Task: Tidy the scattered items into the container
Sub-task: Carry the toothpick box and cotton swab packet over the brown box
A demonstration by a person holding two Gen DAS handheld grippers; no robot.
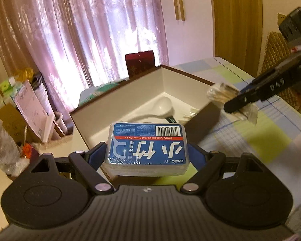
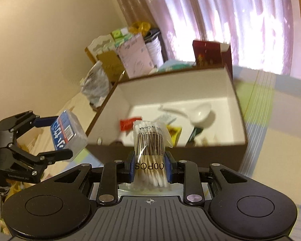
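Note:
My left gripper (image 1: 147, 152) is shut on a blue box of dental floss picks (image 1: 147, 142) and holds it in the air just short of the near-left corner of the brown box (image 1: 118, 98) with white inside. My right gripper (image 2: 150, 166) is shut on a clear bag of cotton swabs (image 2: 150, 148), held above the box's near wall (image 2: 170, 152). The right gripper with the swab bag (image 1: 220, 94) shows at the right of the left wrist view. The left gripper with the floss box (image 2: 68, 132) shows at the left of the right wrist view.
Inside the box lie a white spoon (image 2: 198, 112), a red packet (image 2: 128, 123), a yellow packet (image 2: 173, 132) and a dark green item (image 2: 193, 135). A checked tablecloth (image 1: 250, 132) covers the table. A dark red carton (image 2: 206, 54) and stacked boxes (image 2: 118, 56) stand behind.

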